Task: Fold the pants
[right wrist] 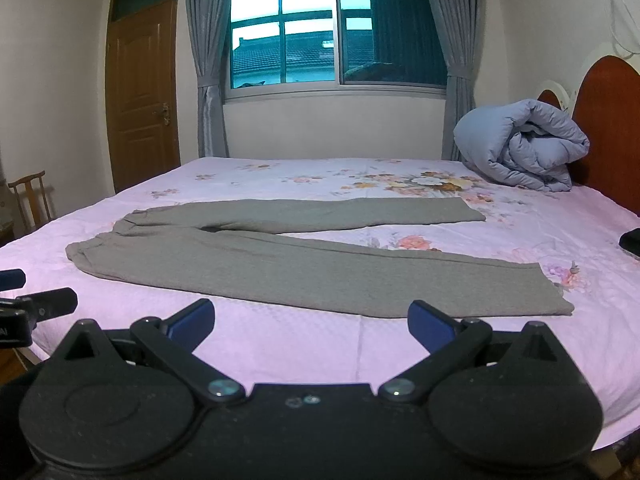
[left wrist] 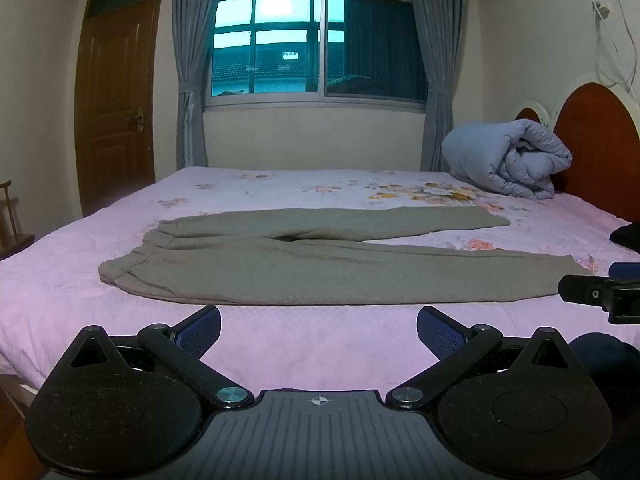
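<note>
No text, label, brand or number can be read anywhere.

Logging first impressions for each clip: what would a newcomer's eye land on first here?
A pair of grey knit pants lies spread flat across the pink floral bedsheet, waist to the left and the two legs splayed apart to the right. A rolled pale-blue quilted duvet sits by the reddish headboard. The left gripper and right gripper are both open, short of the near pant leg.

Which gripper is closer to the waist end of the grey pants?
The left. The left gripper hovers open before the pants, toward the waistband. The right gripper, also open, sits farther along, nearer the leg cuffs.
</note>
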